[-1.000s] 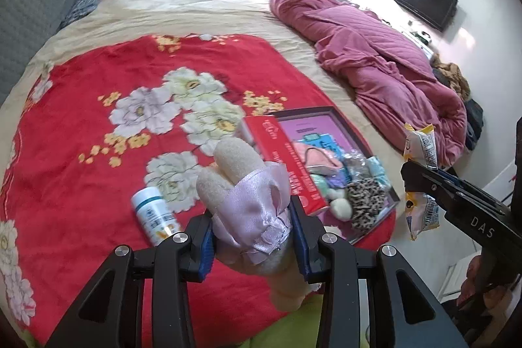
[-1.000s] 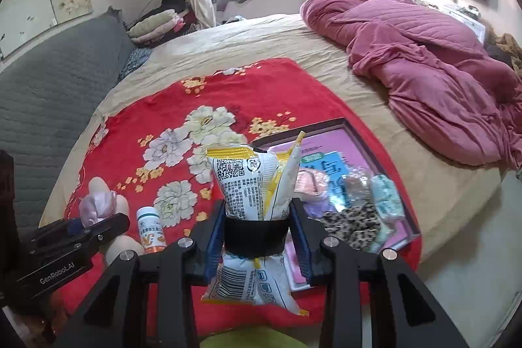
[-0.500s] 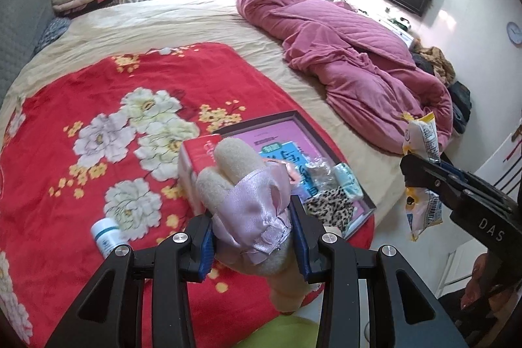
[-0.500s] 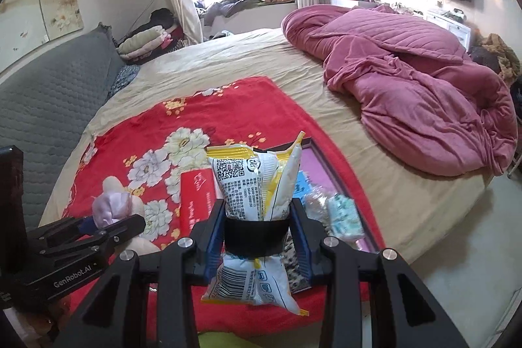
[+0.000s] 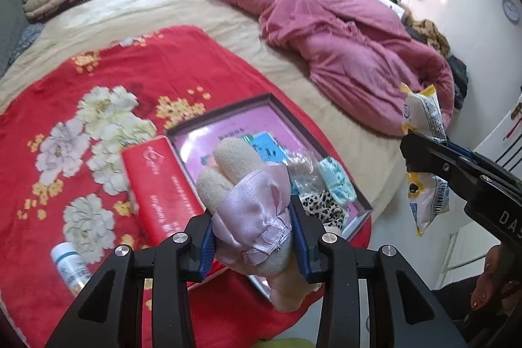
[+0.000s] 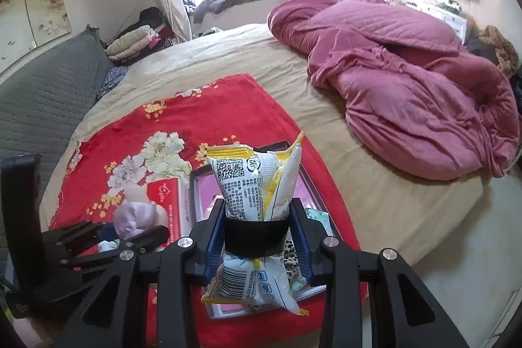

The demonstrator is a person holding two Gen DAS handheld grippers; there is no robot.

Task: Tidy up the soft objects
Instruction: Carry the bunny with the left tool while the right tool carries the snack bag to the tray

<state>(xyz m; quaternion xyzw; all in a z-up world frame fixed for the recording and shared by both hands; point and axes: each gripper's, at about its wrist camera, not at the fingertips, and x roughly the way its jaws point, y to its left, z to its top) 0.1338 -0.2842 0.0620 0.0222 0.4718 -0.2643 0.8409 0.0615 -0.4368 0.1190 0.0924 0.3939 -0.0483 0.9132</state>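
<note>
My left gripper (image 5: 253,230) is shut on a beige plush toy in a lilac satin dress (image 5: 248,201), held in the air above the near edge of the bed. My right gripper (image 6: 257,230) is shut on a white and yellow snack bag (image 6: 257,185), also held up. The bag shows at the right of the left wrist view (image 5: 424,119); the toy shows at the left of the right wrist view (image 6: 133,214). Below them lies a dark-framed purple tray (image 5: 228,123) holding a leopard-print cloth (image 5: 323,204), a teal soft item (image 5: 336,181) and a clear packet.
A red box (image 5: 160,181) lies left of the tray on the red floral blanket (image 5: 98,93). A white bottle (image 5: 70,263) lies near the blanket's front edge. A crumpled pink quilt (image 5: 342,44) fills the bed's right side. Floor lies beyond the bed edge at right.
Both grippers have drawn back and to the right of the bed with their loads still held. The tray and red box now sit farther left and lower in both views.
</note>
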